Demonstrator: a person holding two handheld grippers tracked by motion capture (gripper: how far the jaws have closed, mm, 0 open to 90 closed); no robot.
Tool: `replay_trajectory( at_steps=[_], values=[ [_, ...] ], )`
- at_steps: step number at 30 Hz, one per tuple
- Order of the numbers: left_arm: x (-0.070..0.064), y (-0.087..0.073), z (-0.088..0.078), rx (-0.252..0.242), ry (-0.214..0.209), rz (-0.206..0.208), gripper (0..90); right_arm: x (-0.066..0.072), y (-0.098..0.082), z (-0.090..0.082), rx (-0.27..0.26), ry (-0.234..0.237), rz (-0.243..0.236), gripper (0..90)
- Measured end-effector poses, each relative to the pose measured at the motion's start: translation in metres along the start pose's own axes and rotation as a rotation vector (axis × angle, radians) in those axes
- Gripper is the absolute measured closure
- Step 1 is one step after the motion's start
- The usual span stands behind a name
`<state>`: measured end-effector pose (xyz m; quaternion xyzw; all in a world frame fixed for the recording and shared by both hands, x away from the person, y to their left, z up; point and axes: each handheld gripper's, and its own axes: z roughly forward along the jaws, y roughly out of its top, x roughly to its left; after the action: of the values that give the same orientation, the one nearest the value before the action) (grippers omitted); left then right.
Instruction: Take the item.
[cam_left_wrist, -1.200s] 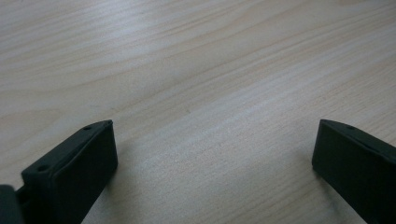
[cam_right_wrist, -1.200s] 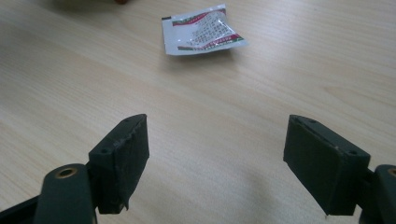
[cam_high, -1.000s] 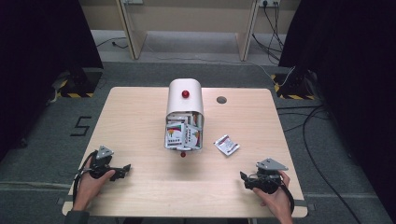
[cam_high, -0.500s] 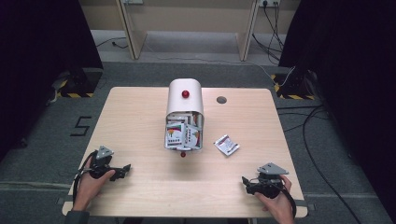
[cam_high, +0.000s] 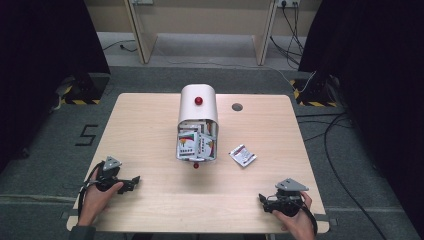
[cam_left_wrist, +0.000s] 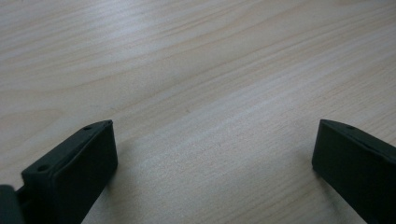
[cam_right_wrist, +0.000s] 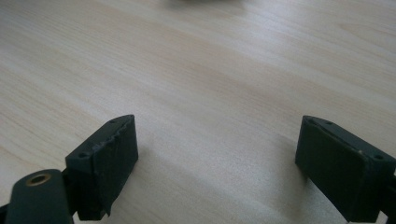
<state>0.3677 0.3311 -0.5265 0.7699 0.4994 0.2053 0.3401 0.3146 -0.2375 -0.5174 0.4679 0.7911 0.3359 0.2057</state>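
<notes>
Wooden surface (cam_high: 150, 130) bare under both grippers. Left gripper (cam_high: 131, 182) jaws wide apart, empty. Right gripper (cam_high: 264, 202) jaws just opening, nothing between; packet (cam_high: 243, 155) well apart.

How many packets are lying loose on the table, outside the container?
1: a packet lies on the table, right of the tipped container. More packets sit inside its mouth; some may be hidden.

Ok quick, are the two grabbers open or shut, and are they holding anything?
Left gripper: open, holding nothing, just bare table between its jaws.
Right gripper: open, jaws have just been opening wider, nothing between them.
</notes>
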Motion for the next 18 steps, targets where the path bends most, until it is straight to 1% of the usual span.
replay_trajectory(
  at_steps=[6,7,8,11,18],
  values=[
    [0.000,0.000,0.000,0.000,0.000,0.000,0.0,0.002,-0.003,-0.003,0.001,0.008,-0.009,13.2],
    [0.000,0.000,0.000,0.000,0.000,0.000,0.0,0.003,-0.004,-0.004,0.001,0.009,-0.003,13.2],
    [0.000,0.000,0.000,0.000,0.000,0.000,0.0,0.003,-0.004,-0.004,0.002,0.010,-0.009,13.1],
    [0.000,0.000,0.000,0.000,0.000,0.000,0.0,0.004,-0.006,-0.006,0.001,0.008,-0.005,13.2],
    [0.000,0.000,0.000,0.000,0.000,0.000,0.0,0.006,-0.013,-0.009,-0.033,0.003,0.001,13.2]
  ],
)
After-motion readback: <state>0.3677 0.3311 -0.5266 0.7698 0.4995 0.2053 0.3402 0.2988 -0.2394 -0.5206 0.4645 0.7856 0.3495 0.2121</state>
